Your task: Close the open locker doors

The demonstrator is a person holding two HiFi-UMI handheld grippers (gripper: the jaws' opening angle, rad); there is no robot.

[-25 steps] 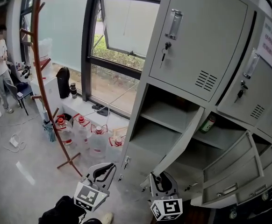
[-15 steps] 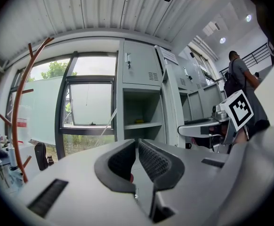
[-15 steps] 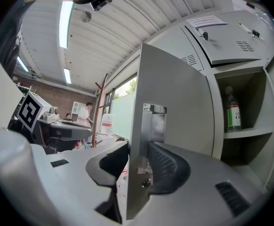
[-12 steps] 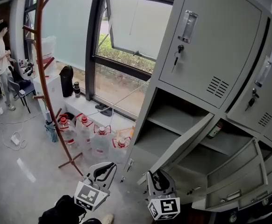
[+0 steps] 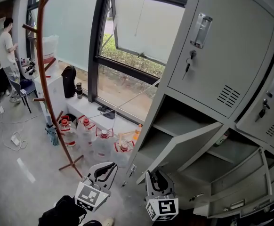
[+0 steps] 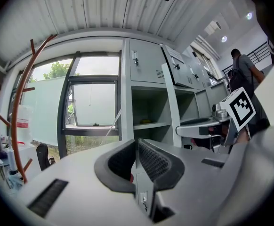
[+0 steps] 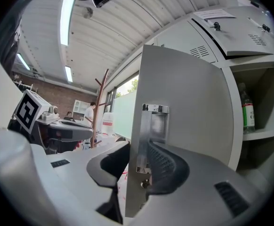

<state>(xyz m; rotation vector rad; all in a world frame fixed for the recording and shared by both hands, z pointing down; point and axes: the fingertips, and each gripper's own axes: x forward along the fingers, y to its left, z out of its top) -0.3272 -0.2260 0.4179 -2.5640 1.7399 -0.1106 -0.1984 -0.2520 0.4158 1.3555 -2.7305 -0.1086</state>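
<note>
The grey locker bank (image 5: 231, 55) fills the right of the head view. One locker door (image 5: 184, 145) hangs half open over the middle-left compartment. My right gripper (image 5: 157, 177) is at its lower free edge. In the right gripper view the door (image 7: 189, 107) stands edge-on between the jaws of the right gripper (image 7: 137, 149), which are closing on it, one pad lying against the metal handle plate (image 7: 156, 121). A second door (image 5: 243, 182) hangs open at the lower right. My left gripper (image 5: 104, 170) hovers left of the lockers, shut and empty, also seen as left gripper (image 6: 136, 147).
A wooden coat stand (image 5: 47, 79) rises at the left, with several water jugs (image 5: 85, 131) by the window sill. A person (image 5: 7, 46) stands far left. A green bottle (image 7: 247, 109) sits on a locker shelf. A black bag (image 5: 61, 211) lies near my feet.
The half-open door has swung in toward its compartment, and my right gripper has moved left with it. The left gripper has stayed in place.
</note>
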